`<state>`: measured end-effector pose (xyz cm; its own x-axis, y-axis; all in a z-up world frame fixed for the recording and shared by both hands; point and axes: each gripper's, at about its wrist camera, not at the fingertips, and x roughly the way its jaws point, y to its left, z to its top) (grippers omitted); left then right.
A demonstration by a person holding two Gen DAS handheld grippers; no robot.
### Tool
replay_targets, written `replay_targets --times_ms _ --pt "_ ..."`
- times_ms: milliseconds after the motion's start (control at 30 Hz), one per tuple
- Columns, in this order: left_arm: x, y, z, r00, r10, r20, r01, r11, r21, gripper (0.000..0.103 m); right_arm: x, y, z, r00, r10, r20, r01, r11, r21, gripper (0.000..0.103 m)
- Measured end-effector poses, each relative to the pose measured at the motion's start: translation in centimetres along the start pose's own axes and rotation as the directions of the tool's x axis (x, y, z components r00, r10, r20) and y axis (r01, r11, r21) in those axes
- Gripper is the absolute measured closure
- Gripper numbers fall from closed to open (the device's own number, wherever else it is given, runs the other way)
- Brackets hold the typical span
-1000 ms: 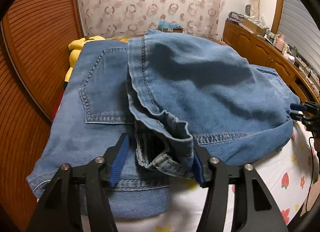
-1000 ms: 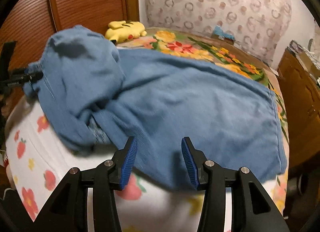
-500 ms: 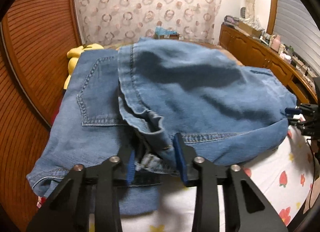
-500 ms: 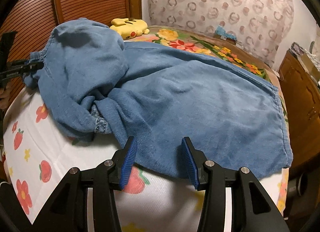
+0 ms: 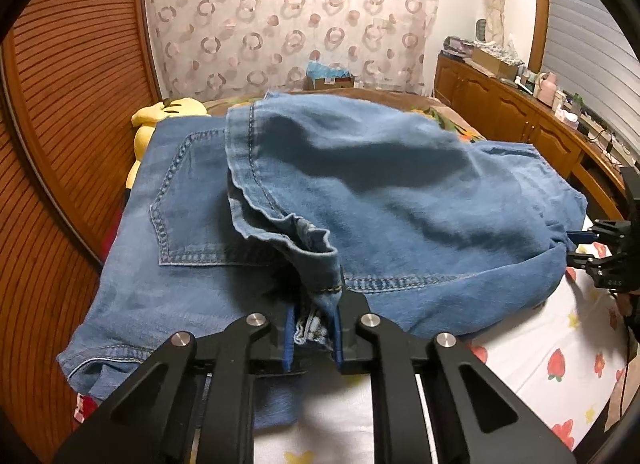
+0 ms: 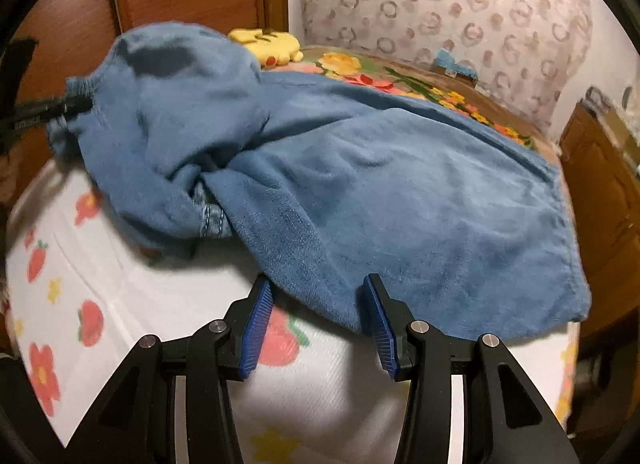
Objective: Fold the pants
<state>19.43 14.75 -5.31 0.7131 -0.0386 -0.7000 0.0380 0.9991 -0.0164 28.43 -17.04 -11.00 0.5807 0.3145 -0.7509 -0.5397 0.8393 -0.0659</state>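
Blue denim pants [image 5: 360, 200] lie partly folded on a bed with a strawberry-print sheet [image 5: 560, 364]. My left gripper [image 5: 312, 334] is shut on a bunched hem of the pants near the waistband, holding the fabric lifted. In the right wrist view the pants [image 6: 380, 192] spread across the bed, and the left gripper [image 6: 60, 108] shows at far left pinching the raised fabric. My right gripper [image 6: 316, 324] is open at the near edge of the pants, its jaws on either side of the fabric edge. It also shows in the left wrist view [image 5: 592, 248].
A yellow plush toy [image 5: 160, 120] lies at the head of the bed by the wooden headboard [image 5: 60, 144]. A wooden sideboard [image 5: 520, 120] with clutter stands along the right wall. A floral blanket [image 6: 420, 84] lies beyond the pants.
My left gripper closed from open onto the pants hem and lifted it. My right gripper stayed open and moved in to the near edge of the pants.
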Motion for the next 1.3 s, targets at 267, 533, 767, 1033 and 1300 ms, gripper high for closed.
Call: replay_targets --times_ms 267,533,767,1033,1300 --pt "-3.5 -1.5 2.5 0.995 -0.031 0.093 0.029 0.999 0.024 0.089 -4.2 -1.5 1.3 0.983 -0.054 0.174 0.037 0.994 0.099 0.098" --pt "-7.0 -2.9 1.7 0.989 -0.056 0.140 0.051 0.998 0.042 0.090 -10.1 -0.1 0.0 0.950 -0.137 0.282 0.102 0.986 0.133 0.099" --pt "-11.3 -5.1 -3.1 0.983 -0.108 0.147 0.100 0.993 0.059 0.091 -13.8 2.8 -5.6 0.951 -0.154 0.269 0.123 0.984 0.126 0.099" --pt "-11.5 -5.6 -8.3 0.989 -0.142 0.049 0.142 0.990 0.016 0.090 -15.8 4.4 -9.1 0.980 -0.114 0.165 0.095 0.988 0.119 0.098" --pt "-12.1 -4.7 -7.7 0.993 -0.101 0.066 0.100 0.995 0.019 0.053 -16.9 4.2 -7.5 0.983 -0.105 0.152 0.084 0.987 0.134 0.085"
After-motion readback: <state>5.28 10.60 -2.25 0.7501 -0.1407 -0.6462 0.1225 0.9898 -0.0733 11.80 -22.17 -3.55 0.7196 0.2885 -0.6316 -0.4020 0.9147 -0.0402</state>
